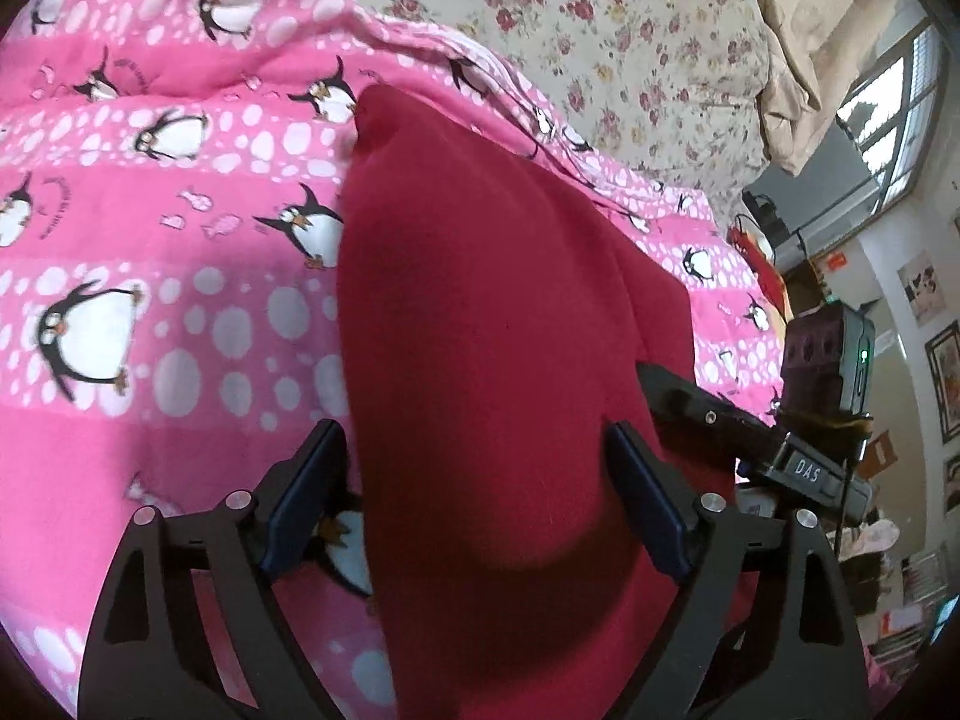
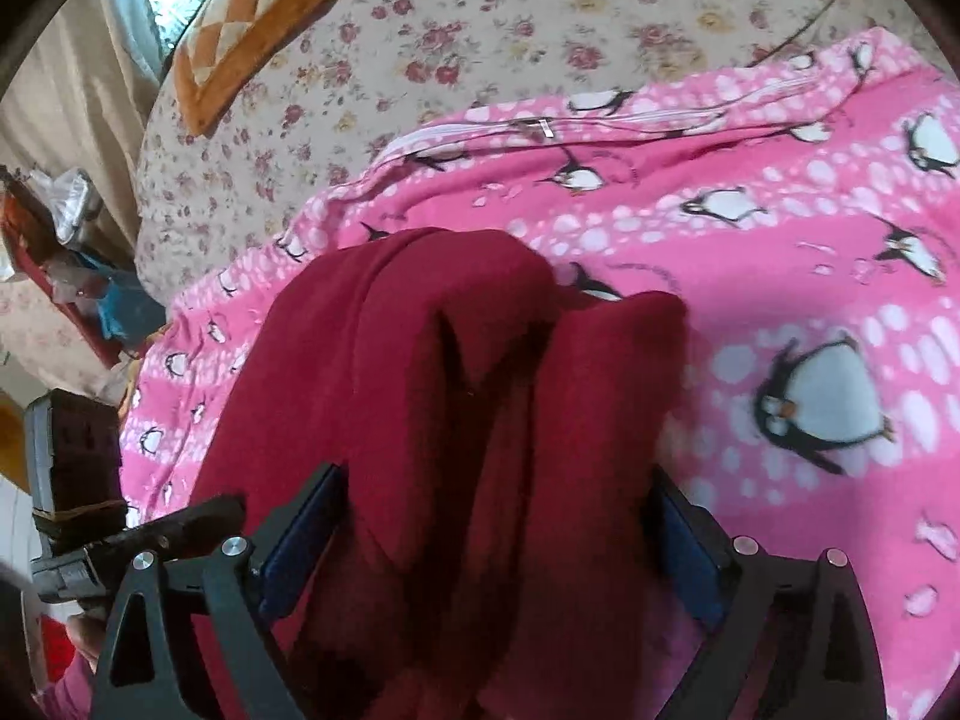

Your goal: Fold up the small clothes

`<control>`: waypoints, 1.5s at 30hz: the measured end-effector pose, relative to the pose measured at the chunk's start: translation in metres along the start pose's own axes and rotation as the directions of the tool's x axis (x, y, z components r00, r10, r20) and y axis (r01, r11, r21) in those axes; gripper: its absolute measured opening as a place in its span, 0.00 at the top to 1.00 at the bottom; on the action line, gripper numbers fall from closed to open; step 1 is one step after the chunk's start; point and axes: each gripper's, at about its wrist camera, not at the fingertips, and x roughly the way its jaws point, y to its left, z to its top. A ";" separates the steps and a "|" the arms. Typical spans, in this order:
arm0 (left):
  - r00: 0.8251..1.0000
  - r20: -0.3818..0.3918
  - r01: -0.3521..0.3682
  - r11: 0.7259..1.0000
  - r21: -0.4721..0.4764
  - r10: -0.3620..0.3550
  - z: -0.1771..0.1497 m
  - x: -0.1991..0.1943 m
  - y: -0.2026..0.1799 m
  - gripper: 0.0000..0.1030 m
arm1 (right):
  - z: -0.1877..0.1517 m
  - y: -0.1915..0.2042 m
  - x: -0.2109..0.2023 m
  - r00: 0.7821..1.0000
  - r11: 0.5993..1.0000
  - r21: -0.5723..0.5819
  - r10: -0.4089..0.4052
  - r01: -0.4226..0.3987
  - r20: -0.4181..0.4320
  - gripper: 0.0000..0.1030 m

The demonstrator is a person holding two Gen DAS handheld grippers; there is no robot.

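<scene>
A dark red garment lies on a pink penguin-print blanket. In the left wrist view it runs away from me as one smooth panel. My left gripper is open, its blue pads on either side of the red cloth, not pinching it. In the right wrist view the red garment is bunched in thick folds between the fingers. My right gripper is open wide around those folds. The other gripper shows at the right edge of the left view and at the left edge of the right view.
The pink blanket lies on a floral bedspread. A quilted orange cushion lies at the bed's far left. Beyond the bed edge are a window, a wall with pictures and cluttered shelves.
</scene>
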 end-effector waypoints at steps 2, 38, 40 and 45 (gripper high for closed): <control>1.000 -0.015 0.017 1.000 -0.009 -0.018 0.001 0.004 0.001 0.14 | 0.002 0.002 0.004 1.000 1.000 0.012 0.025 -0.025 -0.009 0.11; 0.938 0.135 -0.323 0.946 0.010 0.319 -0.114 -0.127 0.004 0.26 | -0.077 0.141 -0.086 0.994 0.962 -0.251 -0.096 0.104 0.045 0.38; 0.922 0.165 -0.356 0.934 0.009 0.350 -0.115 -0.131 0.002 0.26 | -0.083 0.159 -0.096 0.999 0.950 -0.308 -0.030 0.040 0.038 0.43; 0.890 0.216 -0.410 0.912 -0.010 0.402 -0.121 -0.140 -0.002 0.26 | -0.111 0.196 -0.081 0.999 0.889 -0.458 0.002 -0.018 -0.037 0.51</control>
